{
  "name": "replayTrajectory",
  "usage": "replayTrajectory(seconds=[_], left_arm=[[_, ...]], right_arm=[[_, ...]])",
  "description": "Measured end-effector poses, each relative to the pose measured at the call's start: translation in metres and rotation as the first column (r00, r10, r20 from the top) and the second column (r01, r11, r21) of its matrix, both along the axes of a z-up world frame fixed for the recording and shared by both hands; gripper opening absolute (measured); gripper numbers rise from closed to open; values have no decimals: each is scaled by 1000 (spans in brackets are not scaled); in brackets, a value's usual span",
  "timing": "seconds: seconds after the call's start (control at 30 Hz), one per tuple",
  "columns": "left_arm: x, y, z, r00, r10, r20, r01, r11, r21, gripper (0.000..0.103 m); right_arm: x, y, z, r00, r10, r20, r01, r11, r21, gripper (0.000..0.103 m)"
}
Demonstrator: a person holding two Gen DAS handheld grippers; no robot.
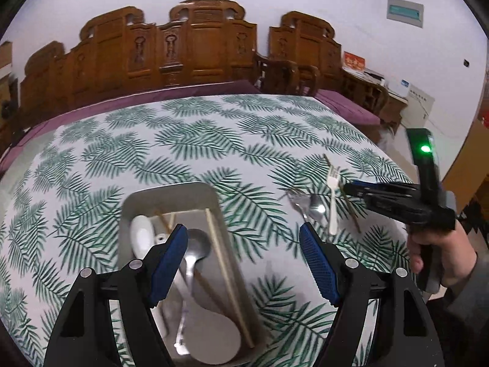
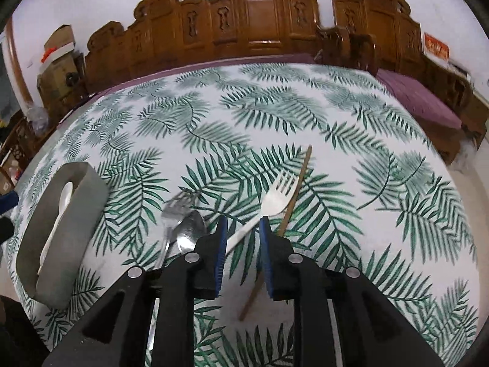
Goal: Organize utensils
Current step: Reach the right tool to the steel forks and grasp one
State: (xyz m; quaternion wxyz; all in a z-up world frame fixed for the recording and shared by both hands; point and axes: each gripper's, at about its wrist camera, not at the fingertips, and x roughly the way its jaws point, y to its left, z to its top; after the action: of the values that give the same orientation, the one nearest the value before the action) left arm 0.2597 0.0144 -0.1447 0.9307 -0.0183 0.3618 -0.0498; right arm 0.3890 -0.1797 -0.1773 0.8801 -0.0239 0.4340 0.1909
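A grey metal tray (image 1: 171,191) sits on the leaf-print table and holds a metal spoon (image 1: 195,244), a white spoon (image 1: 142,234), chopsticks (image 1: 227,272) and a white flat paddle (image 1: 214,336). My left gripper (image 1: 243,235) hovers open and empty above the tray's right side. On the cloth to the right lie a white fork (image 2: 279,194), a brown chopstick (image 2: 298,188), a metal spoon (image 2: 189,229) and a metal fork (image 2: 175,206). My right gripper (image 2: 243,221) is open, its jaws on either side of the white fork's handle. The tray also shows in the right wrist view (image 2: 88,180).
Carved wooden benches (image 1: 195,52) with purple cushions stand behind the table. The table's right edge drops off near the loose utensils (image 1: 397,165). A cardboard box (image 2: 59,46) sits far left by the wall.
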Motion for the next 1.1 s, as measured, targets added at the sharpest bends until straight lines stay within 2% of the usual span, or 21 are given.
replayTrajectory(seconds=[0.2, 0.3, 0.5, 0.6, 0.77, 0.8, 0.93, 1.1], left_arm=[[5, -20, -5, 999, -35, -11, 35, 999, 10, 72], [5, -23, -7, 999, -41, -15, 41, 999, 11, 72], [5, -30, -13, 998, -51, -31, 52, 998, 21, 72], [6, -31, -15, 998, -55, -35, 56, 998, 28, 72], [4, -36, -15, 997, -59, -39, 61, 998, 33, 72], [3, -37, -14, 997, -65, -41, 66, 997, 28, 72], [0, -43, -7, 997, -75, -33, 76, 997, 15, 71], [4, -50, -6, 995, -87, -46, 88, 996, 20, 68]], right_arm=[[15, 5, -21, 998, -32, -50, 31, 999, -28, 24], [23, 4, -23, 997, -61, -53, 60, 998, -18, 30], [28, 19, -27, 998, -57, -36, 54, 995, -84, 32], [25, 30, -29, 999, -40, -19, 36, 988, -149, 32], [22, 29, -28, 999, -38, -26, 33, 985, -167, 16], [23, 28, -28, 999, -37, -28, 32, 985, -167, 9], [22, 20, -27, 998, -22, -52, 15, 993, -116, 7], [18, 13, -12, 999, -13, -31, 11, 998, -61, 7]])
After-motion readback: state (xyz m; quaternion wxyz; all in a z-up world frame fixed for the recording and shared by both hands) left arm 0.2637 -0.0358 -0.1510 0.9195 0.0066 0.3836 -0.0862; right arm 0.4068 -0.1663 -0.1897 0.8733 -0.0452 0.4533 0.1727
